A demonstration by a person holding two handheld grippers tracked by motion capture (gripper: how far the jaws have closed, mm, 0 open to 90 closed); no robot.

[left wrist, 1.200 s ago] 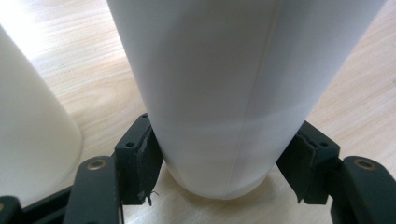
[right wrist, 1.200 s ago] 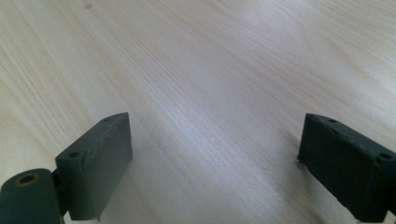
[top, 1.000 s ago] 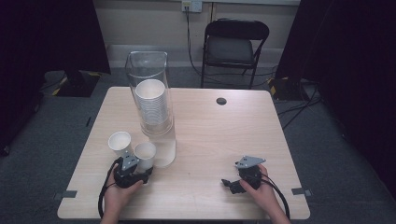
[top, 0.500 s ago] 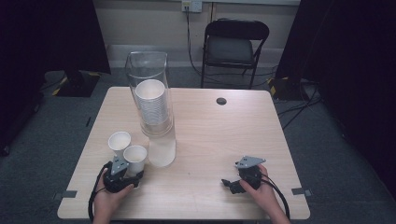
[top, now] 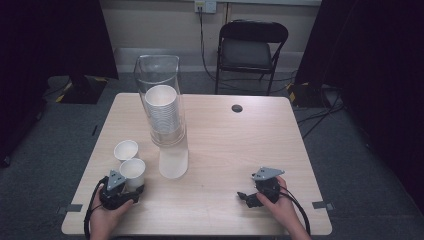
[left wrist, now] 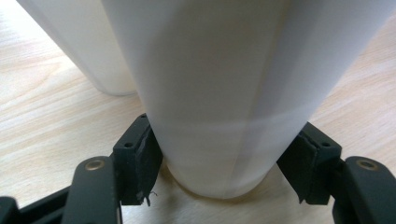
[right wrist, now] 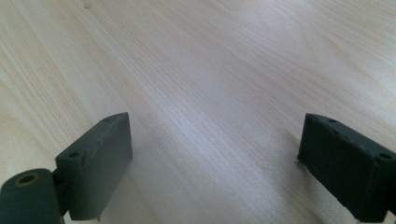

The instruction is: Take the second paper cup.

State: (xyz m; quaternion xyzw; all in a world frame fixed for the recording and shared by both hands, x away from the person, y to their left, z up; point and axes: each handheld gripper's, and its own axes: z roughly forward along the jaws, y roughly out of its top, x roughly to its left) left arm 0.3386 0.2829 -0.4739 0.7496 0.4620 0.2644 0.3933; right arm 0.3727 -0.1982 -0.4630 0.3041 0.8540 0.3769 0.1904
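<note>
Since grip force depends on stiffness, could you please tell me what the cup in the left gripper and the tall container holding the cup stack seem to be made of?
The cup looks like thin white paper, matte, with a faint vertical seam down its wall; the left gripper is clamped near its base. The tall container looks like clear glass or rigid plastic: the stack shows through, and its rim glints.

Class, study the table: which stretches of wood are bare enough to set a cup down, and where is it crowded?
Bare wood: between the lying cup stack and the right gripper, and the far right around the dark hole. Crowded: the left front, with the left gripper, its paper cup and a second cup.
</note>
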